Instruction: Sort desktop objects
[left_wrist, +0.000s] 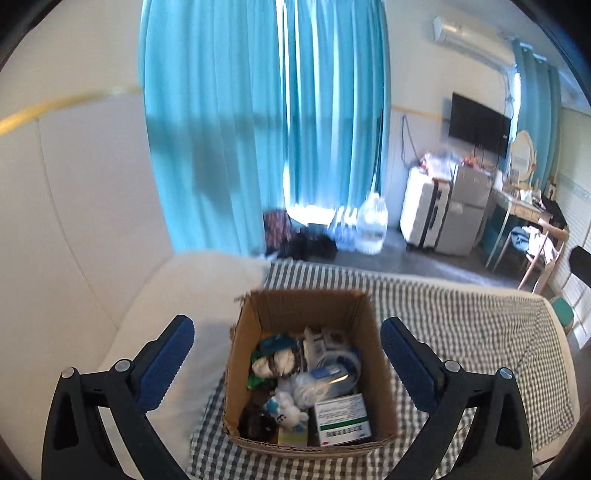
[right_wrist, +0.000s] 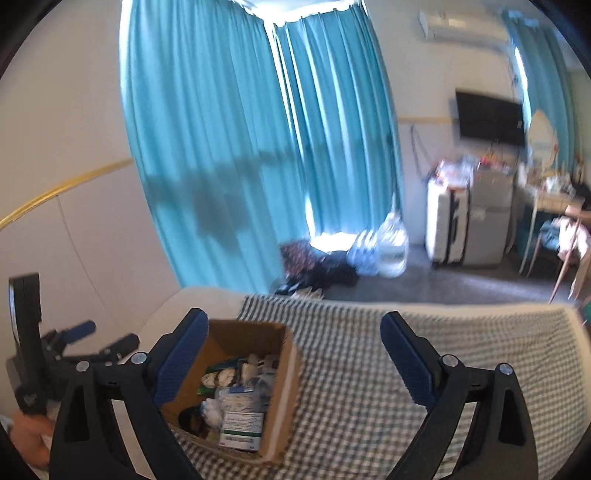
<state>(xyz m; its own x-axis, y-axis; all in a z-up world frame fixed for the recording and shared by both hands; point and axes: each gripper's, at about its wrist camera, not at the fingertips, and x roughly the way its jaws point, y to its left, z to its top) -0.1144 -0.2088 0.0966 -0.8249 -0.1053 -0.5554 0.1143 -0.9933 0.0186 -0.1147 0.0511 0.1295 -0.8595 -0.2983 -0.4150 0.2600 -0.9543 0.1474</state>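
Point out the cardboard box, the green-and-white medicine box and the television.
cardboard box (left_wrist: 306, 306), left wrist view, inner back wall.
medicine box (left_wrist: 341, 419), left wrist view, printed top face.
television (left_wrist: 478, 127), left wrist view, screen centre.

Turquoise curtains (left_wrist: 236, 122) hang floor-length across the window, sunlight breaking through the gap between them and pooling on the grey floor. At their foot sit a dark heap of bags (left_wrist: 295, 240) and a pack of water bottles (left_wrist: 360, 223). To the right a white suitcase (left_wrist: 424, 210) stands just beside a small grey cabinet (left_wrist: 467, 214), clutter piled on top. Above, a black television (left_wrist: 478, 125) is fixed to the wall, and higher still an air conditioner (left_wrist: 465, 37). A wooden chair (left_wrist: 543, 251) draped with clothes stands at a cluttered desk (left_wrist: 524, 206). A green-checked cloth (left_wrist: 461, 332) covers the pale bed in front.
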